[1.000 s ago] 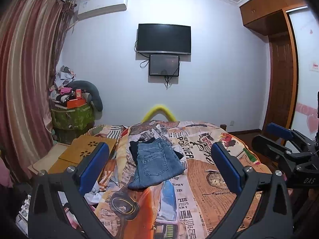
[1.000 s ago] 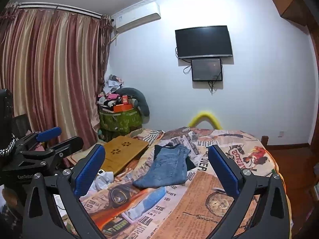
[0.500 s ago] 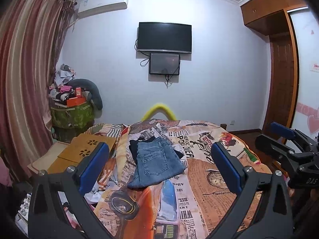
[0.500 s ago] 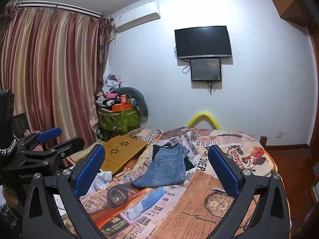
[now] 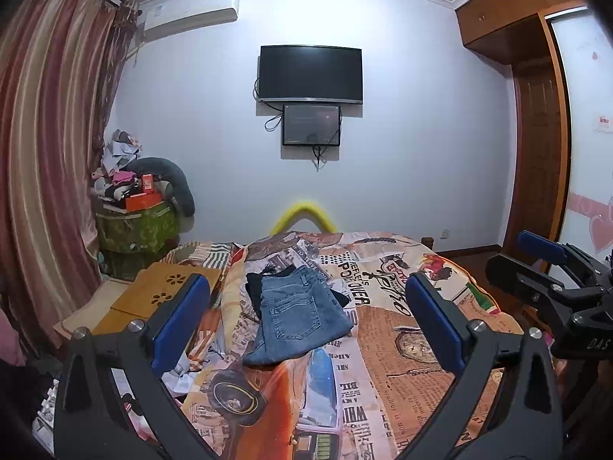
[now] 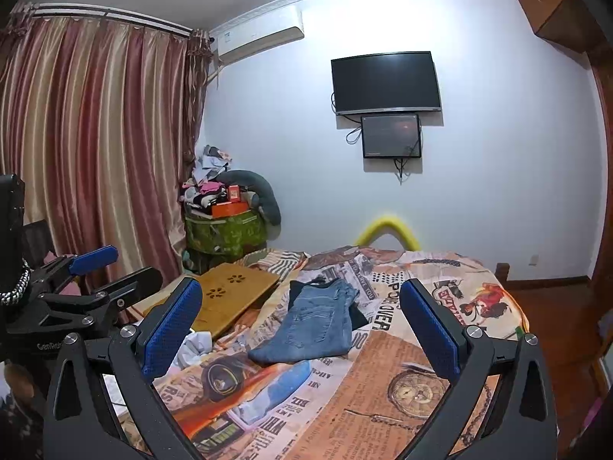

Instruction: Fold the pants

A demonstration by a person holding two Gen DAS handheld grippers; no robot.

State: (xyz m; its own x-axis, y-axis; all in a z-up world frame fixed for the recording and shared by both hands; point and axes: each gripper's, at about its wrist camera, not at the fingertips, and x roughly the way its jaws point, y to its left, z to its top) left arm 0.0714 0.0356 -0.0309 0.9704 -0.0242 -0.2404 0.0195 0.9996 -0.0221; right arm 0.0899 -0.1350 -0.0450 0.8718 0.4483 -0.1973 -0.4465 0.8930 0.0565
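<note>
Folded blue jeans point(image 5: 297, 314) lie on the bed's printed cover point(image 5: 387, 360), resting on a dark folded garment point(image 5: 254, 291). My left gripper point(image 5: 306, 322) is open and held well back from the jeans, nothing between its blue pads. In the right wrist view the same jeans point(image 6: 314, 326) lie ahead and my right gripper point(image 6: 302, 329) is open too, empty. Each gripper shows in the other's view: the right one point(image 5: 551, 280) at the right edge, the left one point(image 6: 92, 283) at the left edge.
A wooden lap desk point(image 6: 230, 299) lies at the bed's left side by crumpled cloth point(image 6: 193, 347). A cluttered green box point(image 5: 136, 226) stands in the corner by striped curtains point(image 6: 95, 145). A television point(image 5: 310, 73) hangs on the far wall. A wooden door point(image 5: 540, 161) is at right.
Both grippers have drifted slightly; the views shift a little, the jeans stay put. Both stay open and empty.
</note>
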